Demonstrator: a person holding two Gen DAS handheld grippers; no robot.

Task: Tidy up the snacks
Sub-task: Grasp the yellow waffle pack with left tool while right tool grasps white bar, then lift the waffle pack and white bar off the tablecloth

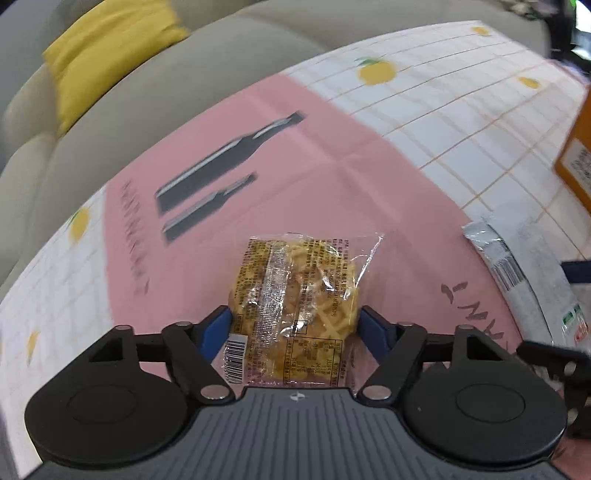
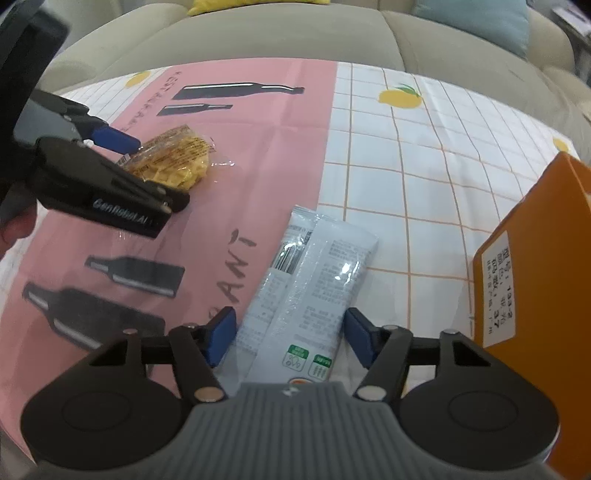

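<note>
A clear packet of yellow noodle snack (image 1: 299, 299) sits between the blue pads of my left gripper (image 1: 293, 325), which is shut on its sides over the pink cloth; it also shows in the right wrist view (image 2: 173, 158) with the left gripper (image 2: 147, 173) around it. A long grey-white snack packet (image 2: 306, 288) lies on the table between the open fingers of my right gripper (image 2: 290, 336); the blue pads stand just apart from its sides. The same packet shows at the right edge of the left wrist view (image 1: 524, 273).
An orange cardboard box (image 2: 532, 280) stands at the right, close to my right gripper; it also shows in the left wrist view (image 1: 576, 155). The table carries a pink cloth with bottle prints (image 1: 258, 184) over a white checked cloth with lemons (image 2: 424, 166). A beige sofa (image 2: 277, 33) lies beyond.
</note>
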